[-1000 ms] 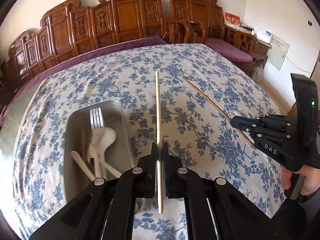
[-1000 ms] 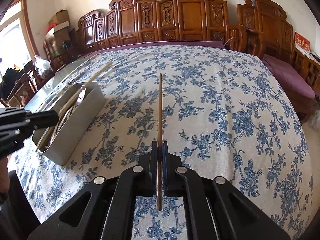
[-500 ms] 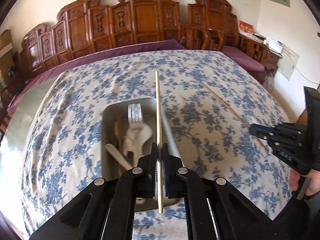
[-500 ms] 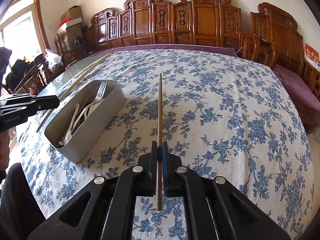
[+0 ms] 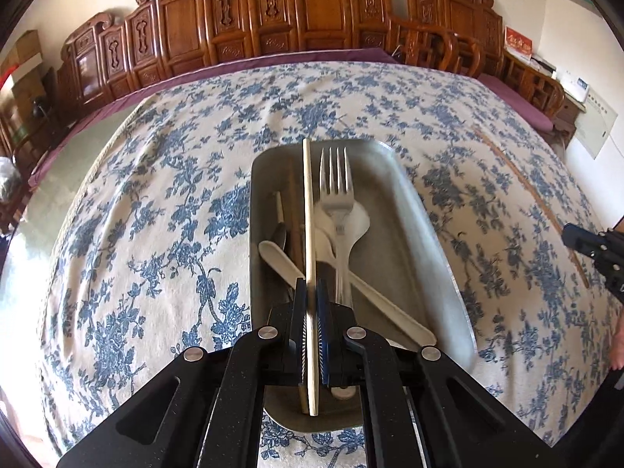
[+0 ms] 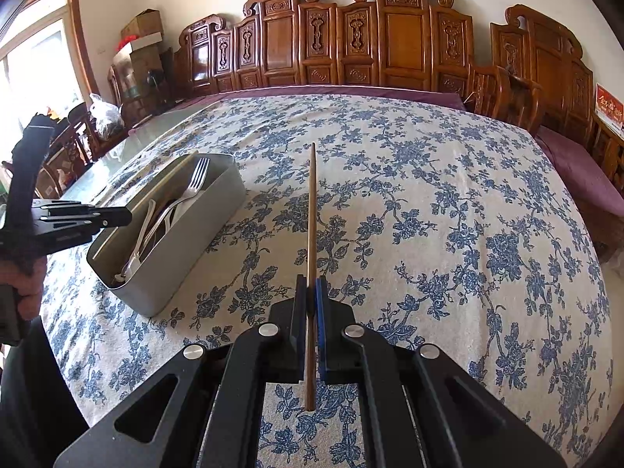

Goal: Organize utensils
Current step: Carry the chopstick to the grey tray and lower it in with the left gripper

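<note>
My left gripper (image 5: 311, 292) is shut on a pale chopstick (image 5: 308, 210), held lengthwise right above the grey utensil tray (image 5: 423, 241). In the tray lie a metal fork (image 5: 337, 187), white plastic spoons (image 5: 351, 218) and a dark chopstick. My right gripper (image 6: 311, 284) is shut on a brown chopstick (image 6: 312, 210), held above the floral tablecloth to the right of the tray (image 6: 202, 249). In the right wrist view the left gripper (image 6: 117, 216) hangs over the tray's near end. The right gripper's tip (image 5: 573, 234) and its brown chopstick (image 5: 522, 191) show at the right edge of the left wrist view.
A blue-flowered cloth (image 6: 448, 202) covers the big table. Carved wooden chairs (image 6: 390, 39) line the far side. Boxes and bags (image 6: 136, 50) stand at the left by a window. A hand (image 6: 23, 284) grips the left tool at the left edge.
My left gripper has carried the pale chopstick leftwards and down, from over the cloth to right above the tray. The right gripper with its brown chopstick has barely moved.
</note>
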The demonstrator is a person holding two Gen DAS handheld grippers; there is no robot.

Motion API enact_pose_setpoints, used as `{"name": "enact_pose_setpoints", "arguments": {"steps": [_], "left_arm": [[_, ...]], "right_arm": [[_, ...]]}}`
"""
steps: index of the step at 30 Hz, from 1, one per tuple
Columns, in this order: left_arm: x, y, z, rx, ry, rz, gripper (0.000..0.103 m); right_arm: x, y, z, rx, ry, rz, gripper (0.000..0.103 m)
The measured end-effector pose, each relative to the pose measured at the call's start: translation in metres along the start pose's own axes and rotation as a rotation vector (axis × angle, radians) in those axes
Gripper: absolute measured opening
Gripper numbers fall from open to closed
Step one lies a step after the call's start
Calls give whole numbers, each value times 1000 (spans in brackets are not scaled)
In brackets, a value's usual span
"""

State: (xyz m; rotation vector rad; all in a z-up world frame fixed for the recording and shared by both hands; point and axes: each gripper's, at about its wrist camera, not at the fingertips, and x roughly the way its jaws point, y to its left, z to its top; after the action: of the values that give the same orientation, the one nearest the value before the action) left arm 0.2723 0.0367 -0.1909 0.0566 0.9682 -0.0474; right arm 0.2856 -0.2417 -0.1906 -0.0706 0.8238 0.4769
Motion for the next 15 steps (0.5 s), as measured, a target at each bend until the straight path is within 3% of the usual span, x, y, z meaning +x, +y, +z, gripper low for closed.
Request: {"name": "enact_pose_setpoints", "arguments": {"steps": [15], "left_arm": [[9,1,-1,-11,24,1,4]], "right_arm": [[3,2,-1,-5,4,4,6]]}}
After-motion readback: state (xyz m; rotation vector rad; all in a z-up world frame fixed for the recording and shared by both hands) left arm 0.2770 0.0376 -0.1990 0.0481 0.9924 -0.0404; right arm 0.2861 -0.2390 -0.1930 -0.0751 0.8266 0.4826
